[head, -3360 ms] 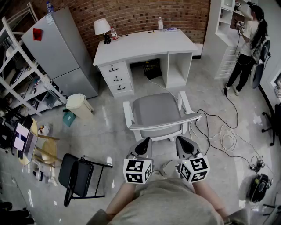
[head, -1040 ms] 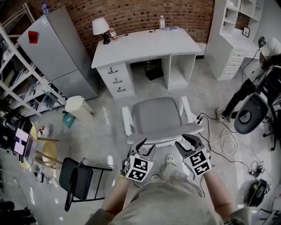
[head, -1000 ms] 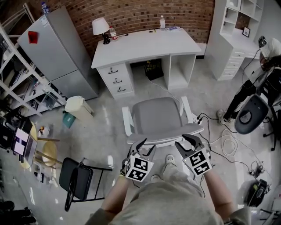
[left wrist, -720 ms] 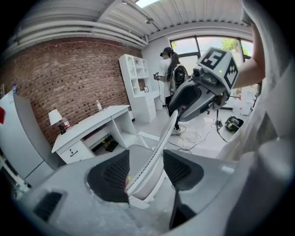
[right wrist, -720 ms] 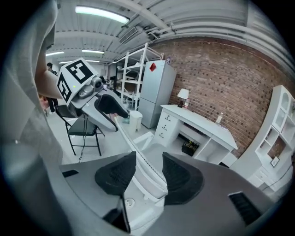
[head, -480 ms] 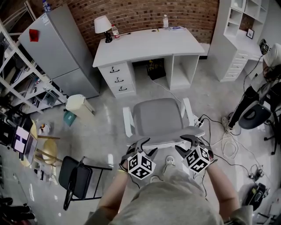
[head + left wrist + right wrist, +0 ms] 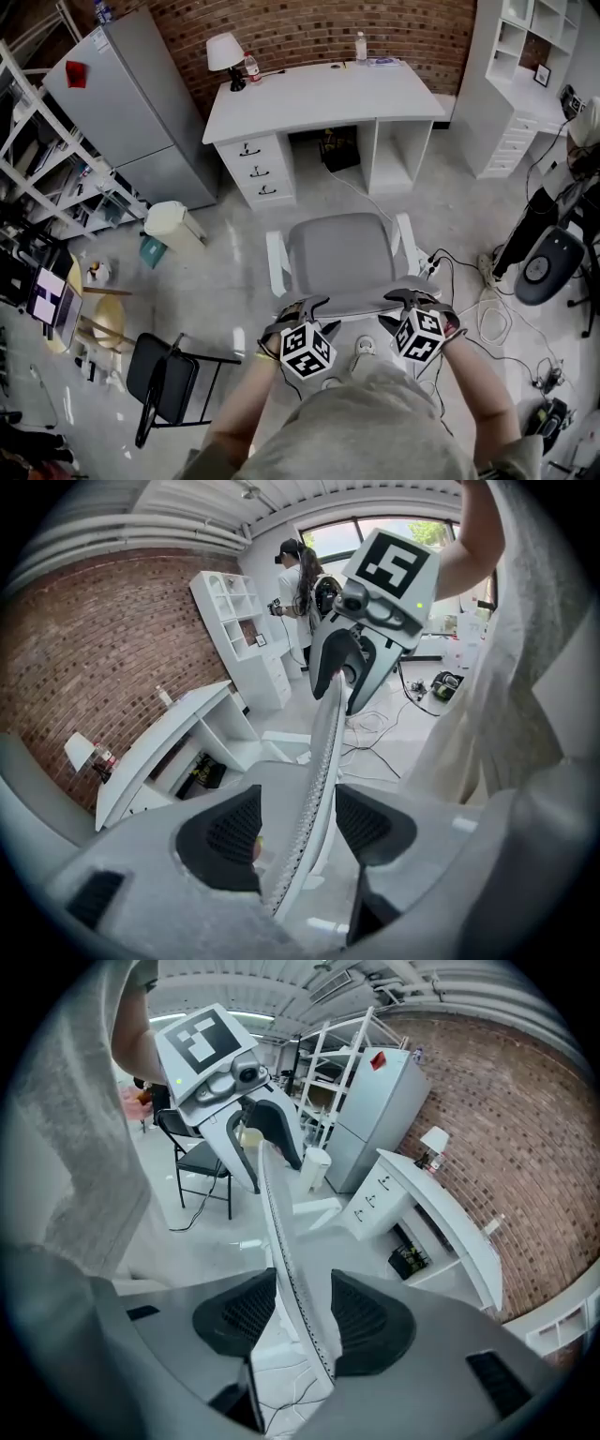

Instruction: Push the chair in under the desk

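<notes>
A white chair (image 7: 342, 253) with a grey seat is seen out on the pale floor (image 7: 234, 272), well apart from the white desk (image 7: 323, 94) and not yet under it. The seat is turned toward the desk's knee opening, and the backrest (image 7: 359, 300) is turned toward the person. The desk is set against a brick wall (image 7: 375, 23). Three drawers (image 7: 256, 169) are seen on its left side and an open compartment (image 7: 403, 145) on its right. A lamp (image 7: 223, 54) and a bottle (image 7: 361, 45) are stood on the desktop.

The left gripper (image 7: 302, 306) is held at the left end of the backrest's top rail, and the right gripper (image 7: 412, 298) at the right end. Both are pointed steeply downward.

In the left gripper view, the jaws are spread wide and have just been opening. The thin edge of the backrest is seen running between the two dark pads. A gap is visible on the right side of the rail, and the rail is not squeezed. In the right gripper view, the jaws are likewise spread wide, having just been opening. The rail is seen passing between the pads with space on both sides. Nothing is clamped by either gripper.

A grey fridge (image 7: 122, 112) is stood left of the desk, with a small bin (image 7: 169, 223) near it. A black folding chair (image 7: 164, 375) is placed at lower left. Cables (image 7: 473, 295) are strewn on the floor to the right of the chair.
</notes>
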